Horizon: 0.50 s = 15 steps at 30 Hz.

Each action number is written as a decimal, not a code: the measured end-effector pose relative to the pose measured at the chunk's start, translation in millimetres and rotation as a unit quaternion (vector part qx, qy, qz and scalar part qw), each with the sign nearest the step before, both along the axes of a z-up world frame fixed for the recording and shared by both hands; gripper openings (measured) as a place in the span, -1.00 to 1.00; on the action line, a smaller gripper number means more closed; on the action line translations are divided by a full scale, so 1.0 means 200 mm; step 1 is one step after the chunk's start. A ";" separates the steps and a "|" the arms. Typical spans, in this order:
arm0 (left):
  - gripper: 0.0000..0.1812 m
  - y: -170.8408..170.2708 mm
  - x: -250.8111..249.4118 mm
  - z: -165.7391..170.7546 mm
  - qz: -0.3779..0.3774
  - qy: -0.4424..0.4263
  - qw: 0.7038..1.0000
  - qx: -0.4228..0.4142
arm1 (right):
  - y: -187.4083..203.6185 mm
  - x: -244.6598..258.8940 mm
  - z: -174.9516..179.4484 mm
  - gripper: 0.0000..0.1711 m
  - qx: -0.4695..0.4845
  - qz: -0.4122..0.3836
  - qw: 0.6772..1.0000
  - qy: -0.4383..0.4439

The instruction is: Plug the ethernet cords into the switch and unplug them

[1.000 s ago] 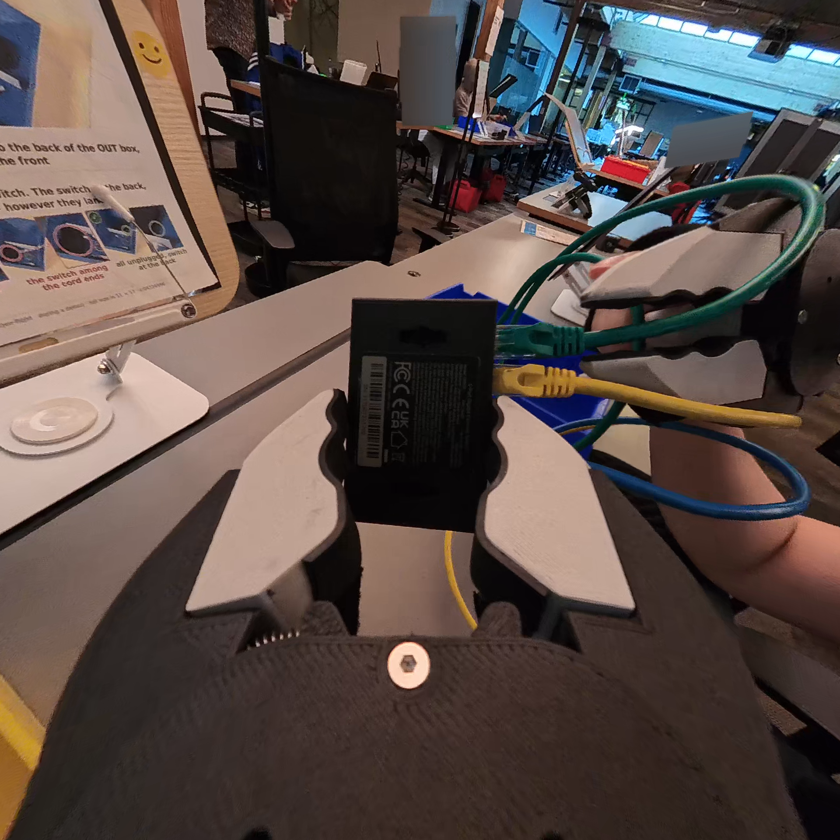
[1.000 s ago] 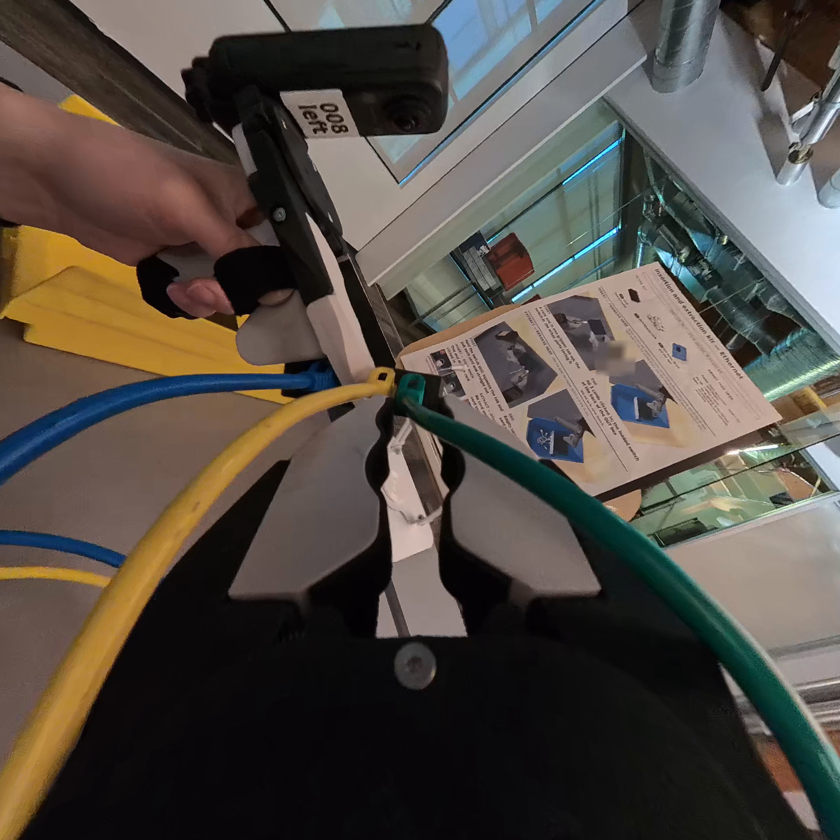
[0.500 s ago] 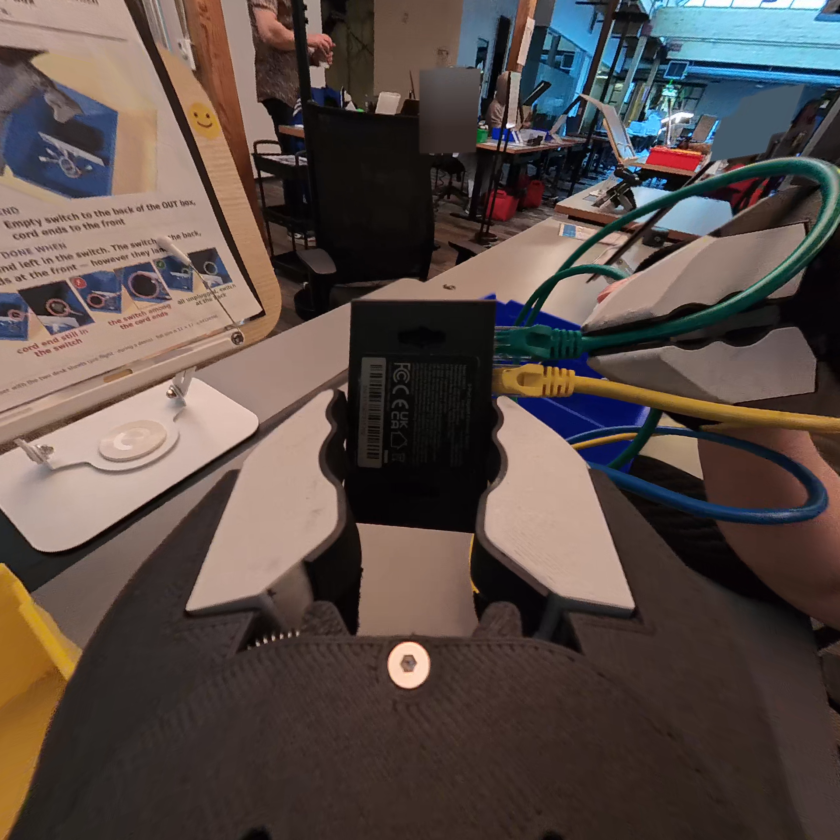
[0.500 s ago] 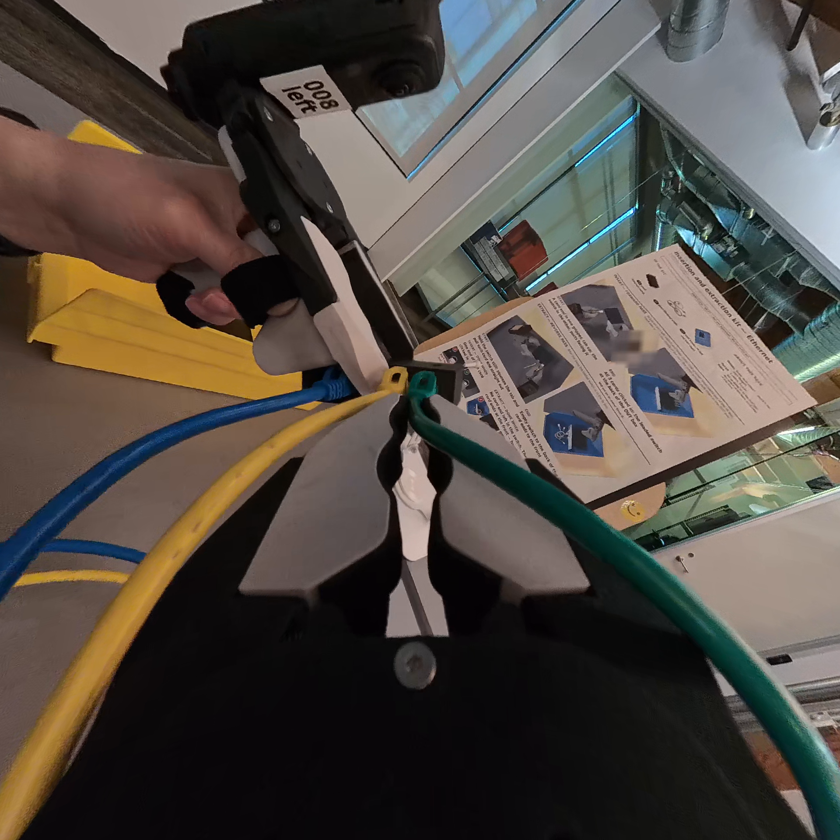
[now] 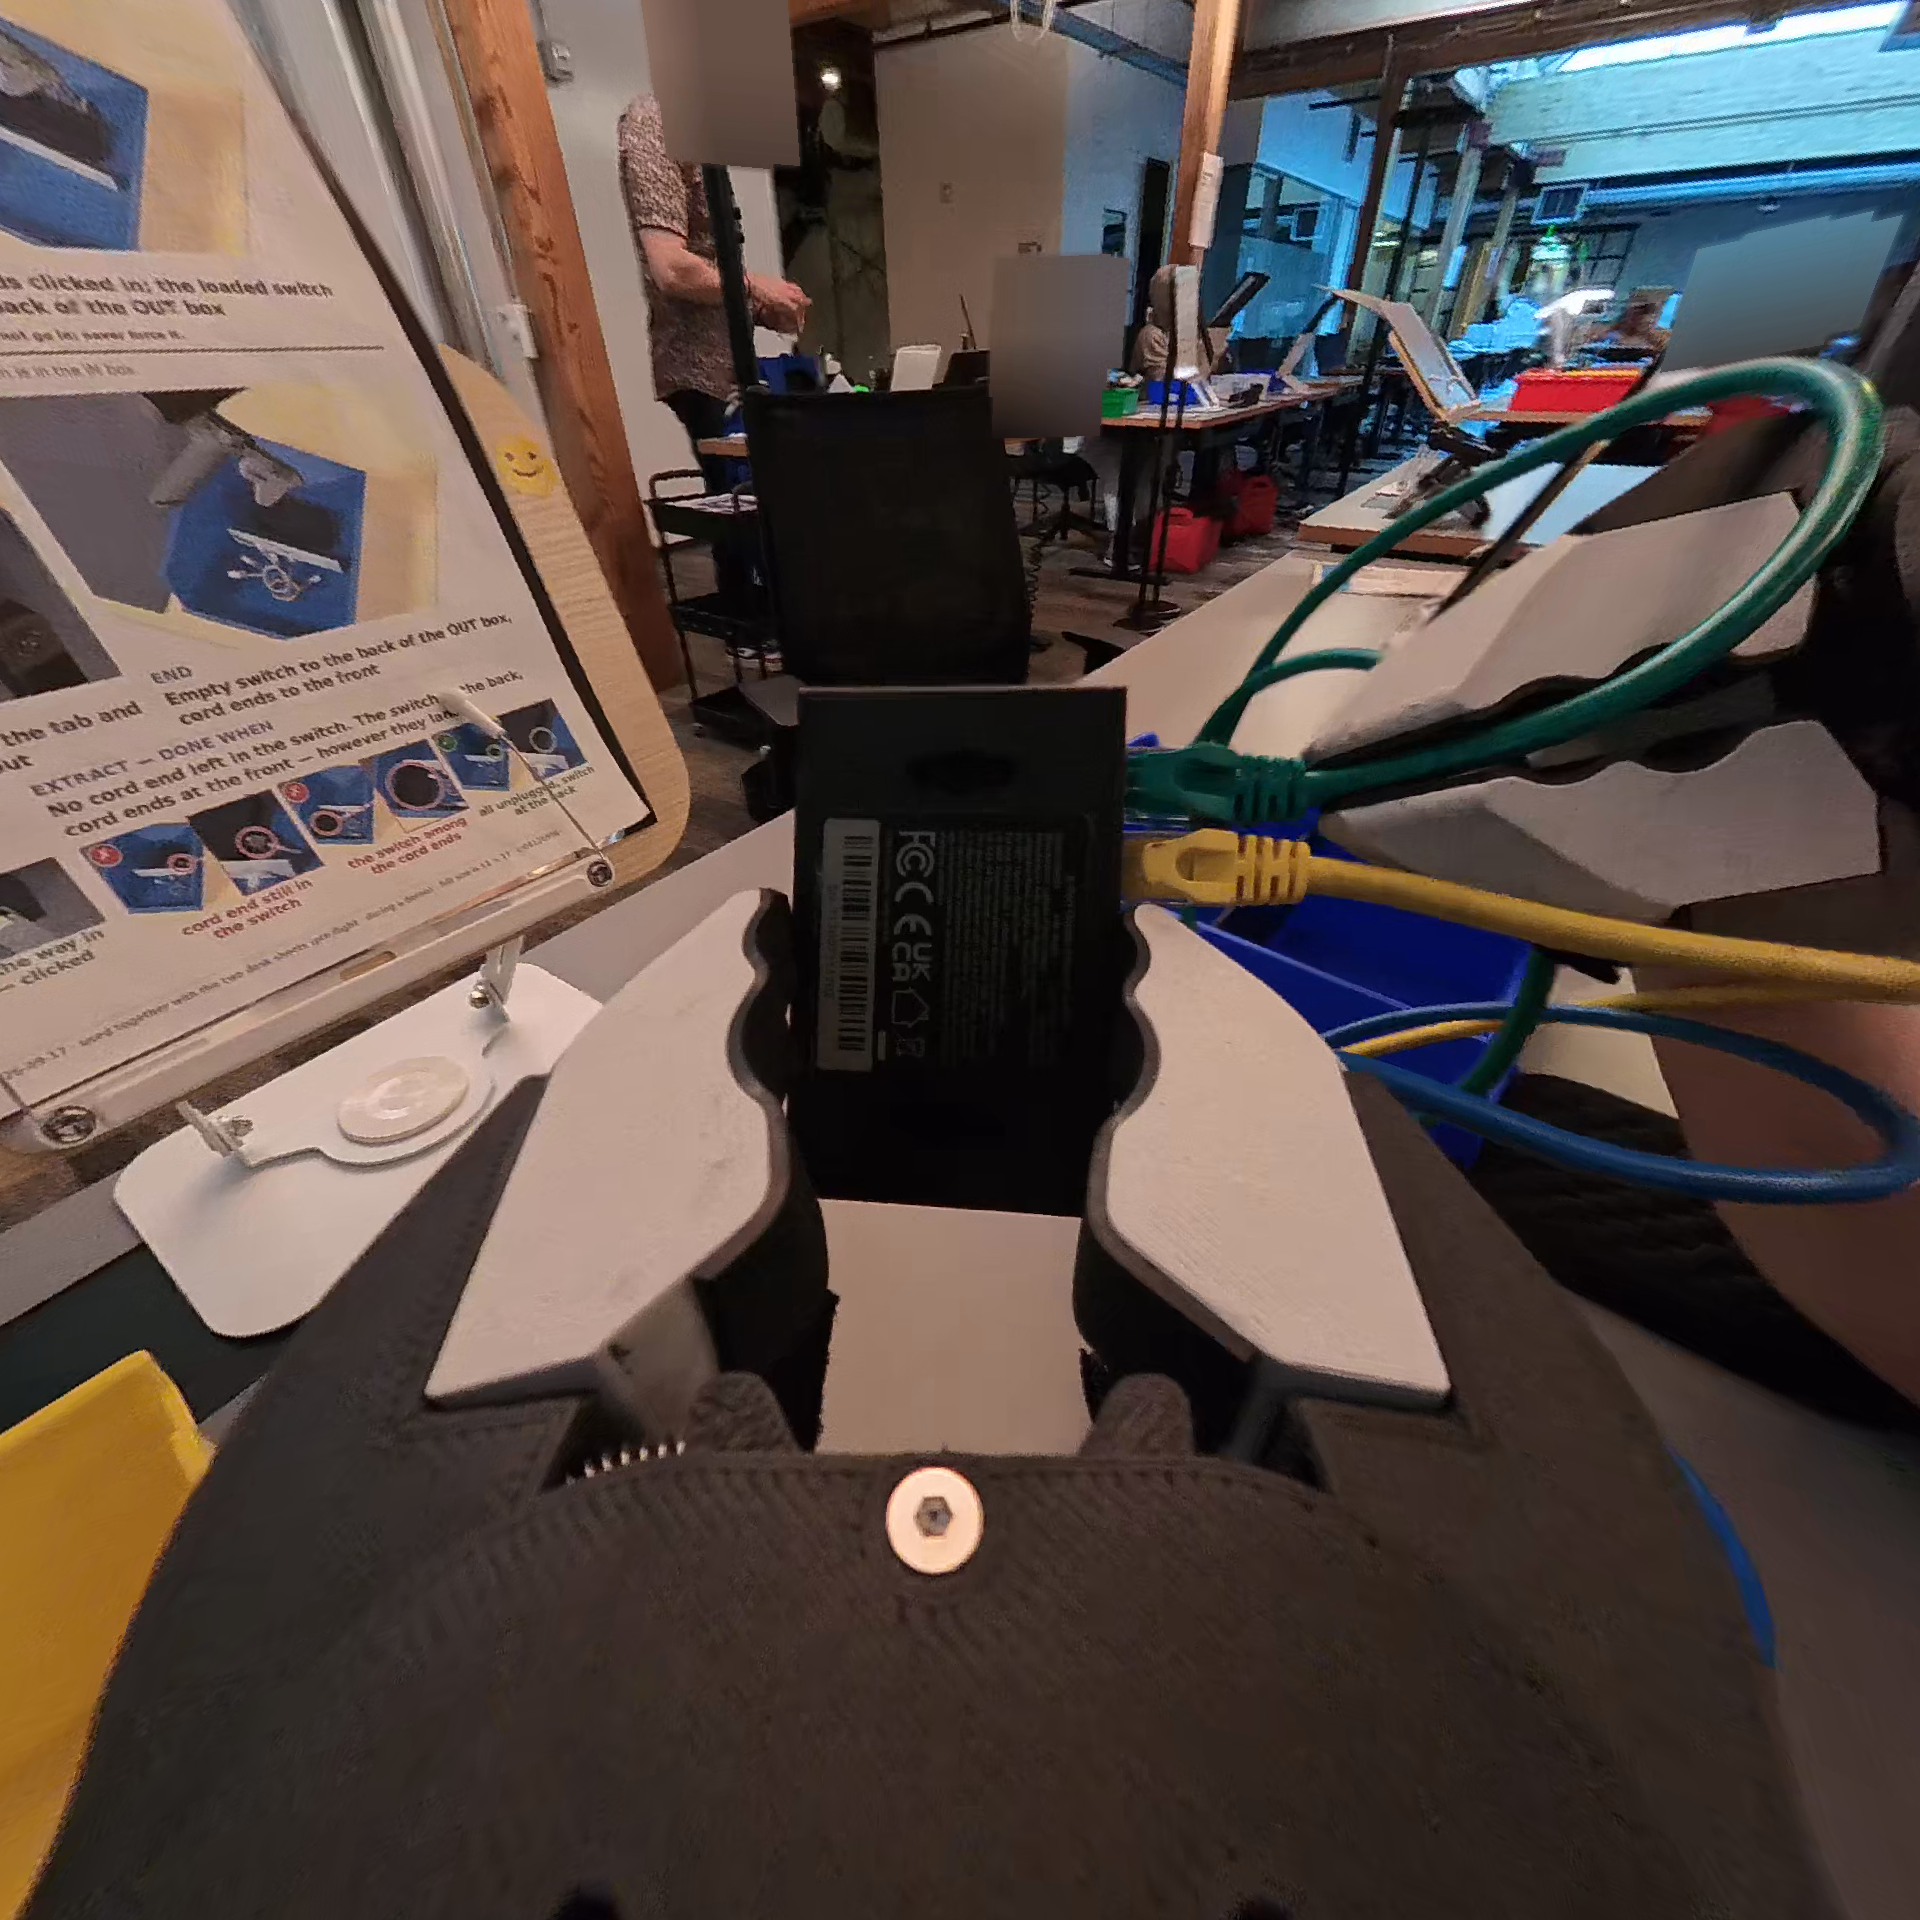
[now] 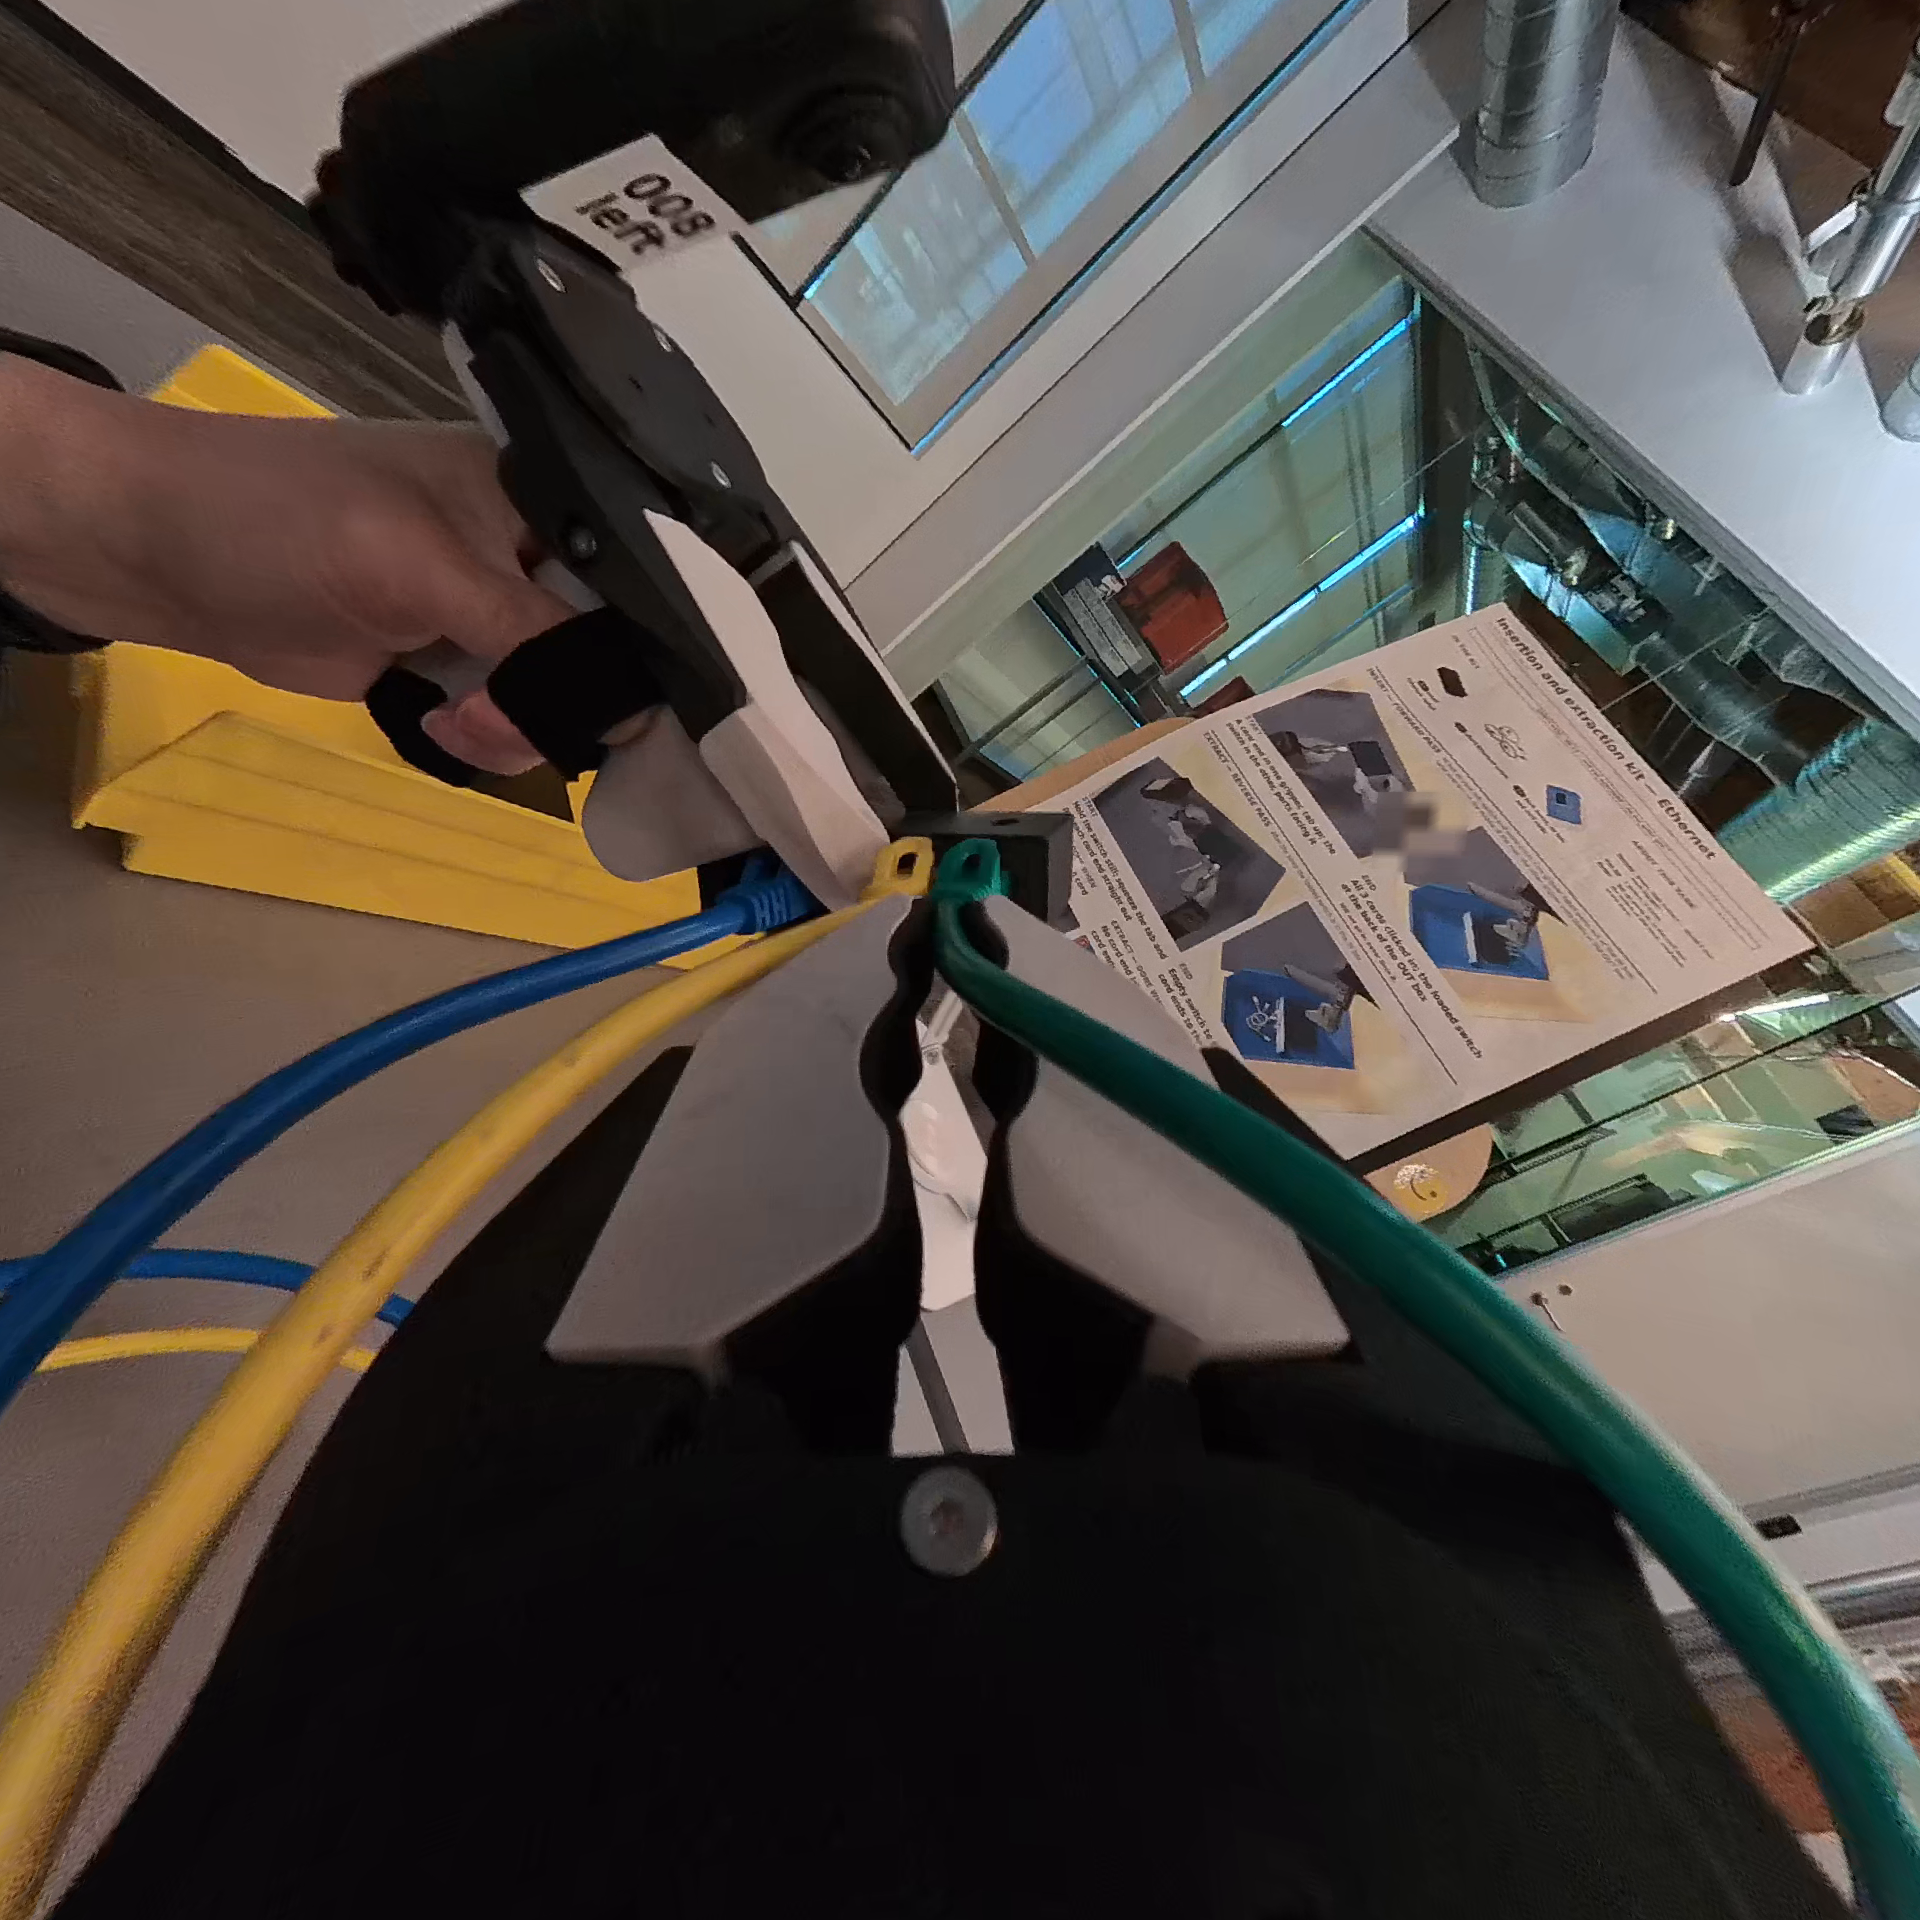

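My left gripper is shut on the black switch and holds it upright above the table. A green plug and a yellow plug sit in ports on its right side. In the right wrist view the switch also carries a blue plug, beside the left gripper's finger. My right gripper is closed at the tips on the green cord just behind its plug. The yellow cord and blue cord hang down to the left.
An instruction sheet stands on a white base to the left. A yellow bin lies on the grey table. A blue bin sits behind the switch. A hand holds the left gripper. A black chair stands beyond.
Both grippers have moved together, with the switch and cords, closer to the instruction sheet. Neither grip has changed and the plugs stay in the ports.
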<state>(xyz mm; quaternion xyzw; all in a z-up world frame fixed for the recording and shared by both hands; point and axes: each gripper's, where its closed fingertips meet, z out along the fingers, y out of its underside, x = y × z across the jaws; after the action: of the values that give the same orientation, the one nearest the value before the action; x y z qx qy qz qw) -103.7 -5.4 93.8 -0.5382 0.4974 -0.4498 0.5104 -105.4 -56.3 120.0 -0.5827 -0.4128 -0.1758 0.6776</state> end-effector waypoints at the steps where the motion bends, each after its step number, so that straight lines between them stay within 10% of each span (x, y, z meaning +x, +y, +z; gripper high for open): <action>1: -0.36 0.00 0.00 0.00 0.006 0.000 1.000 0.005 | 0.00 0.00 0.00 -0.92 0.002 -0.001 1.000 -0.002; 15: -0.11 0.01 -0.07 0.09 -0.013 -0.035 0.998 0.040 | -0.08 -0.10 0.06 -0.93 0.114 -0.014 0.987 -0.111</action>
<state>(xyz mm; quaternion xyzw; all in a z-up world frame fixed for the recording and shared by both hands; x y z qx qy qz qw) -118.3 -3.5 112.3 -0.4947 0.5036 -0.4550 0.5428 -125.7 -73.2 133.0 -0.4843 -0.4549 -0.2947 0.6868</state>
